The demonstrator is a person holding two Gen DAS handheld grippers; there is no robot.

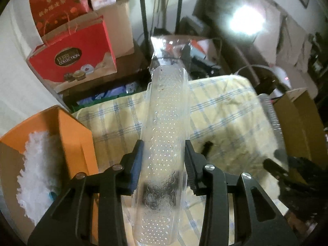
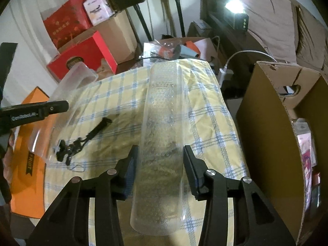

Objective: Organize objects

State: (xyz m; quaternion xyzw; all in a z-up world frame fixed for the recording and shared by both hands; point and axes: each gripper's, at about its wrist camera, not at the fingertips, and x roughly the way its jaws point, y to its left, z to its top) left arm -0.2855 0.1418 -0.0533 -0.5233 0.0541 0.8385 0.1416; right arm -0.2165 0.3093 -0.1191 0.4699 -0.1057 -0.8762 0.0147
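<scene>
1. Left gripper (image 1: pixel 164 160) is clamped on a clear embossed plastic sheet (image 1: pixel 164 123), pads pressed on both edges, sheet held above the checked cloth (image 1: pixel 221 106)
2. Right gripper (image 2: pixel 158 160) is closed on a second clear embossed sheet (image 2: pixel 162 112), likewise gripped at both edges, over the cloth-covered tabletop
3. A black clip tool (image 2: pixel 82 141) is seen lying on the cloth, left of the right gripper
4. An orange box (image 1: pixel 67 127) w/ white fluffy stuff (image 1: pixel 37 168) is seen at the left; cardboard box (image 2: pixel 276 123) at the right
</scene>
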